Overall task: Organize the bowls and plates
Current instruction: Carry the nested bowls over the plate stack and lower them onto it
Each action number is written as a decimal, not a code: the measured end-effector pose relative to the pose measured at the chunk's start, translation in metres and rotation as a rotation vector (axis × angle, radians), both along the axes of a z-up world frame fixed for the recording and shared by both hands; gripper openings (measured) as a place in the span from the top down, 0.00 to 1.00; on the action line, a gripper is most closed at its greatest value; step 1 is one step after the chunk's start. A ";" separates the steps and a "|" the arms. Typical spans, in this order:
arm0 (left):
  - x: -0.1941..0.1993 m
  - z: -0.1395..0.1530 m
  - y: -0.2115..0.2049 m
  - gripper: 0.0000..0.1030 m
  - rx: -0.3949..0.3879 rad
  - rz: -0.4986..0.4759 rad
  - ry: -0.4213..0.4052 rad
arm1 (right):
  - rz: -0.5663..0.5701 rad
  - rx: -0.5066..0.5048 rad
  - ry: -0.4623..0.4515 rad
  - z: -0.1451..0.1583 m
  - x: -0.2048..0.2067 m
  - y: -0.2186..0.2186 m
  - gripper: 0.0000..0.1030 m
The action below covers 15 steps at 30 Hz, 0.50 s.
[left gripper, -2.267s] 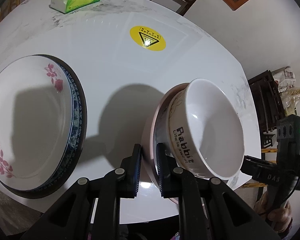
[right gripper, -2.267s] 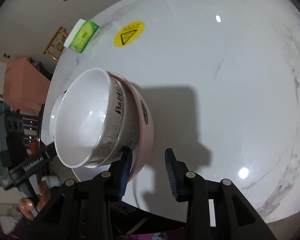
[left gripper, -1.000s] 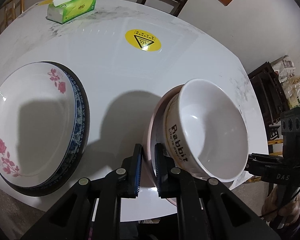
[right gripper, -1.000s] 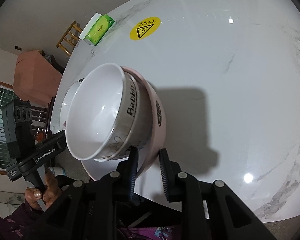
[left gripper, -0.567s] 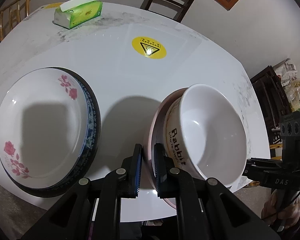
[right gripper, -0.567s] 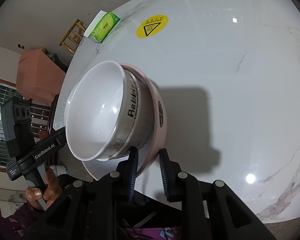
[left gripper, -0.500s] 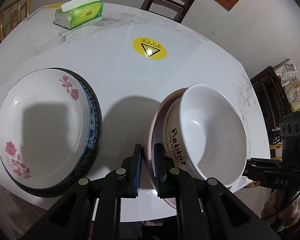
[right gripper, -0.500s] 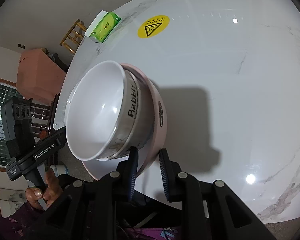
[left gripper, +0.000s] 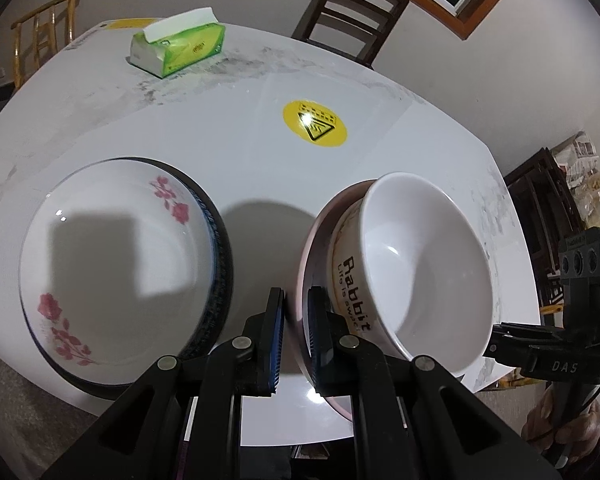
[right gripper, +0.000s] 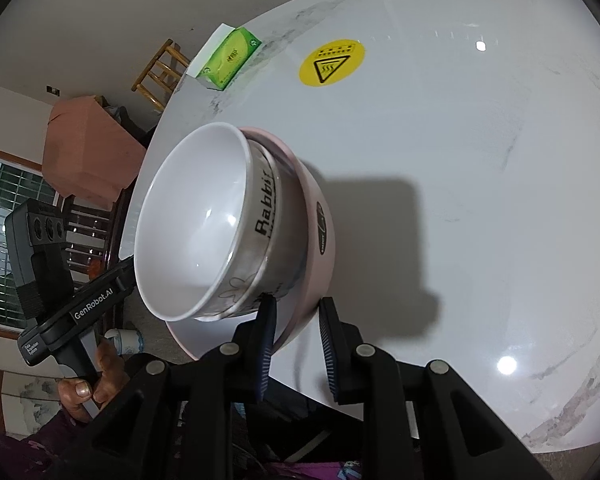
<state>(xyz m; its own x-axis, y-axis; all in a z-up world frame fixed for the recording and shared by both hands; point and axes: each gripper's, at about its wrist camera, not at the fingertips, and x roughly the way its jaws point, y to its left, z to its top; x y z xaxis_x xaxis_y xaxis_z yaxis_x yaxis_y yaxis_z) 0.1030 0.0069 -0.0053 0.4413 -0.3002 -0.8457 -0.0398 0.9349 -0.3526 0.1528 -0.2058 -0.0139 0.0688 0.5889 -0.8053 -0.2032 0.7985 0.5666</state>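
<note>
A white bowl (left gripper: 424, 276) printed "Rabbit" sits nested in a pink bowl (left gripper: 312, 248), and the pair hangs tilted above the white table (left gripper: 240, 152). My left gripper (left gripper: 296, 332) is shut on the pink bowl's near rim. The right gripper's body (left gripper: 548, 360) shows at the bowls' far side, its tips hidden. In the right wrist view my right gripper (right gripper: 296, 340) is shut on the pink bowl (right gripper: 316, 248) wall, with the white bowl (right gripper: 192, 232) inside. A stack of plates (left gripper: 120, 248), topped by a white one with pink flowers, lies on the left.
A green tissue pack (left gripper: 180, 50) lies at the table's far side and a yellow warning sticker (left gripper: 314, 129) marks its middle. A dark wooden chair (left gripper: 352, 12) stands behind the table. A hand (right gripper: 88, 392) holds the left gripper's handle beyond the table edge.
My right gripper's jaws came together on the pink bowl's wall. Both grippers then rose a little with the nested bowls, and the table and plates look slightly further below.
</note>
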 end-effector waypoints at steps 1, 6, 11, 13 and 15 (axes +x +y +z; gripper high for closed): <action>0.000 0.001 0.002 0.92 0.000 0.005 -0.003 | 0.002 0.002 0.000 0.001 0.001 0.002 0.78; -0.002 0.013 0.018 0.92 0.005 0.039 -0.024 | 0.026 0.016 -0.011 0.010 0.006 0.018 0.78; -0.005 0.024 0.037 0.92 0.016 0.073 -0.041 | 0.054 0.032 -0.020 0.019 0.010 0.039 0.78; -0.006 0.028 0.046 0.92 0.022 0.091 -0.047 | 0.068 0.035 -0.024 0.021 0.012 0.048 0.78; -0.007 0.031 0.053 0.92 0.024 0.105 -0.048 | 0.078 0.040 -0.027 0.024 0.013 0.057 0.78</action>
<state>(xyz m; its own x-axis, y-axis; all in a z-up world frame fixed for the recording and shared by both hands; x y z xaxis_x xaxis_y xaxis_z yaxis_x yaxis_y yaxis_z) 0.0962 0.0602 0.0261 0.5094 -0.2299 -0.8293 -0.1217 0.9347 -0.3339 0.1661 -0.1493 0.0101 0.0426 0.6247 -0.7797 -0.2798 0.7567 0.5909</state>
